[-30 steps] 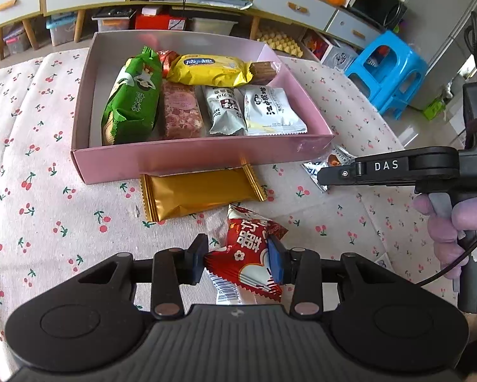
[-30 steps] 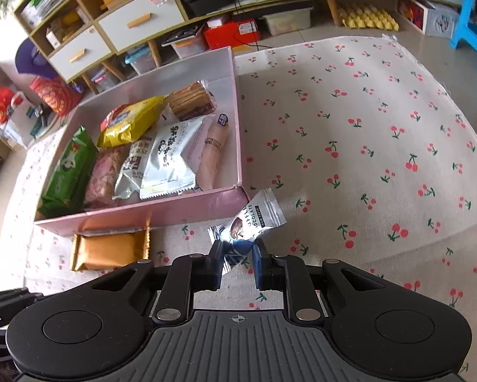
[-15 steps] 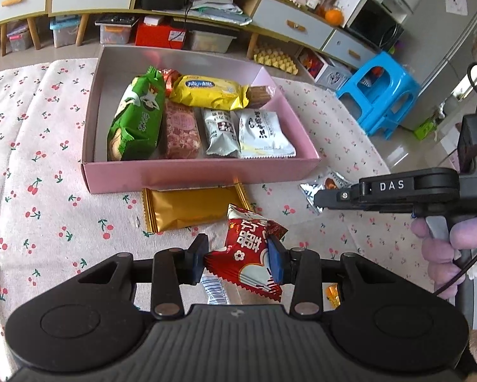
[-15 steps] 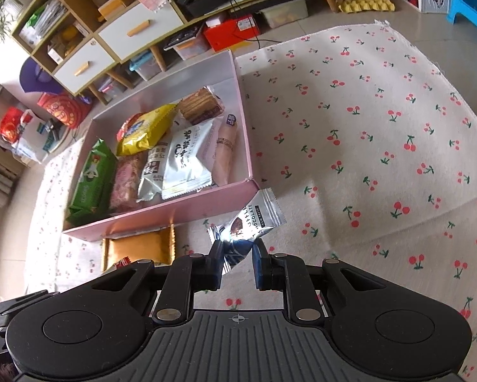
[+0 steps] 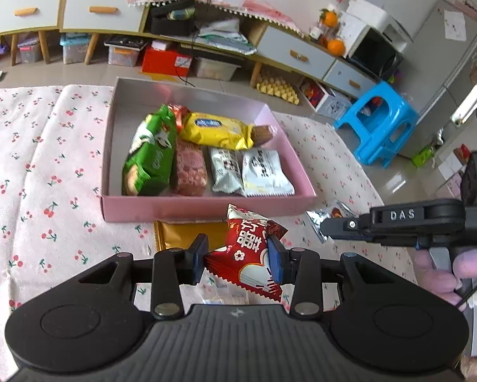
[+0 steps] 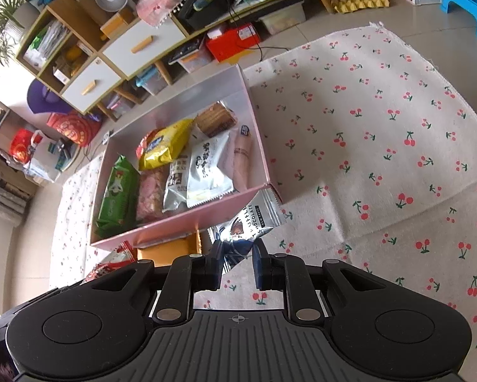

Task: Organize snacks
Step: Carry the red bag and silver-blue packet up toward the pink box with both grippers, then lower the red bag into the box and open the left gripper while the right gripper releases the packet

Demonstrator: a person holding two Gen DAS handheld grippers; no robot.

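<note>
My left gripper [image 5: 236,259] is shut on a red snack packet [image 5: 249,251], held above the cloth just before the pink box [image 5: 206,211]. My right gripper [image 6: 237,265] is shut on a silver chocolate packet [image 6: 256,219], lifted near the box's front right corner [image 6: 271,187]; this packet also shows in the left wrist view [image 5: 329,218]. The box holds a green packet [image 5: 149,156], a yellow packet [image 5: 217,129], a pink bar [image 5: 189,170] and two silver-white packets [image 5: 265,172]. A gold packet [image 5: 187,234] lies on the cloth against the box front.
The cherry-print cloth [image 6: 381,133] covers the floor around the box. A clear wrapper [image 5: 225,293] lies under my left gripper. Low cabinets [image 5: 88,9] with bins stand behind, and a blue stool [image 5: 378,124] stands off the cloth to the right.
Both grippers have risen with their packets, so the box and cloth look farther away. The red packet now overlaps the box's front wall in the left view.
</note>
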